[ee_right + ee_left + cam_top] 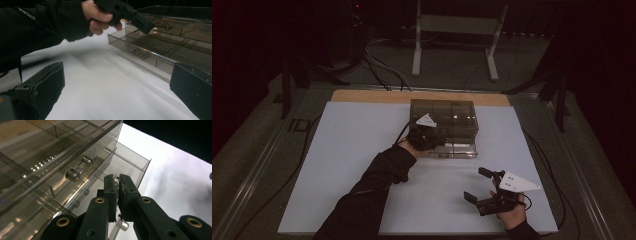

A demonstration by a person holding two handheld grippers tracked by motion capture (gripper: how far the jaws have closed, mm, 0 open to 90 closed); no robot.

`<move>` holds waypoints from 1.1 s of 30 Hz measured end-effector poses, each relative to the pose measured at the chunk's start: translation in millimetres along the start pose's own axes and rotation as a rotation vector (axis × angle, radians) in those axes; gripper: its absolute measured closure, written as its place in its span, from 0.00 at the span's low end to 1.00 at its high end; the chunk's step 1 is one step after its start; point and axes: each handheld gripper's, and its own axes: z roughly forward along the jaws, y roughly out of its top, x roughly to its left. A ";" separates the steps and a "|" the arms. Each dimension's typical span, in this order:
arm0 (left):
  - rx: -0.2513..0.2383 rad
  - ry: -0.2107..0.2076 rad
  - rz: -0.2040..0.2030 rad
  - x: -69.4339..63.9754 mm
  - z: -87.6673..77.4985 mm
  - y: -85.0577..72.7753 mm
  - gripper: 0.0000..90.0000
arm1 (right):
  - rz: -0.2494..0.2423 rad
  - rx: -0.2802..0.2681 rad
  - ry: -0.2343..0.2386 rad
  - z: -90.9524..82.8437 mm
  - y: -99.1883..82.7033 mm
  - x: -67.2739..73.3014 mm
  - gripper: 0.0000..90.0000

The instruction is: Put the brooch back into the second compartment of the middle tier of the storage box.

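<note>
Left gripper view shows your left gripper (pixel 117 180) with its jaws pressed together over the pulled-out lower drawer (pixel 130 163) of the smoky clear drawer box (pixel 50 152), and something small may be pinched at their tips, though I cannot tell what. In the high view that box (pixel 444 117) sits at the far middle of the white table (pixel 352 165). You hold your right gripper (pixel 482 185) wide open, empty and well apart, probably to leave the drawer clear.
</note>
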 end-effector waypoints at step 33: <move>0.033 0.047 -0.021 -4.2 6.8 9.4 0.63 | 0.004 0.000 0.005 -0.6 -0.8 -1.4 0.00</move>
